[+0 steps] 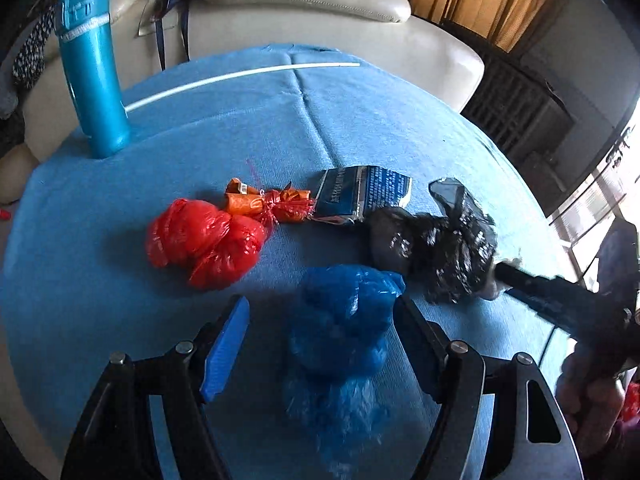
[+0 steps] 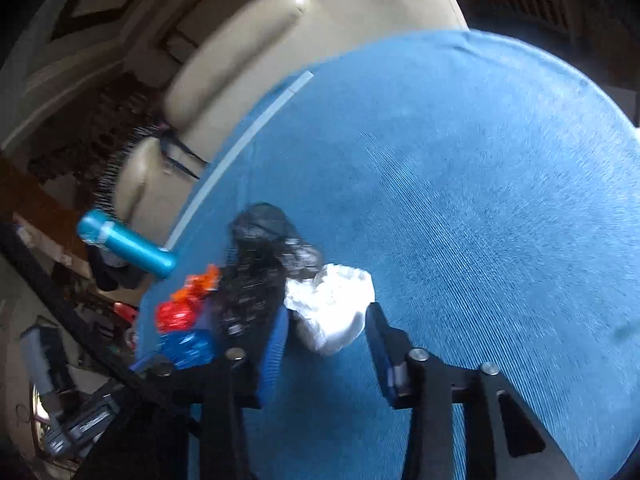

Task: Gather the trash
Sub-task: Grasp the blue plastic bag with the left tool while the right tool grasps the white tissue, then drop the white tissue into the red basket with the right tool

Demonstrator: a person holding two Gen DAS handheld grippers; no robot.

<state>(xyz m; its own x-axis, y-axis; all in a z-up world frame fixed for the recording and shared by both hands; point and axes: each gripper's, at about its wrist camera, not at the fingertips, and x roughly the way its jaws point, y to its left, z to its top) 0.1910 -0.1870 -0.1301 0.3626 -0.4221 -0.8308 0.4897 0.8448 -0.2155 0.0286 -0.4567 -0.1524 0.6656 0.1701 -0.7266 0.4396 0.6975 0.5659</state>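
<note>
Trash lies on a blue tablecloth (image 1: 240, 128). My left gripper (image 1: 322, 316) is open, its jaws on either side of a crumpled blue plastic bag (image 1: 344, 320). Beyond it lie a red plastic bag (image 1: 200, 240), an orange wrapper (image 1: 268, 202), a blue-and-white packet (image 1: 360, 196) and a black plastic bag (image 1: 436, 248). My right gripper (image 2: 326, 326) is open around a white crumpled bag (image 2: 332, 308), right next to the black bag (image 2: 256, 276). The right gripper also shows in the left wrist view (image 1: 560, 296), touching the black bag's right side.
A tall blue bottle (image 1: 92, 76) stands at the table's far left. A thin white rod (image 1: 240, 76) lies across the far side. A cream sofa (image 1: 312, 4) stands behind the table. The cloth (image 2: 480, 200) stretches wide to the right of the trash.
</note>
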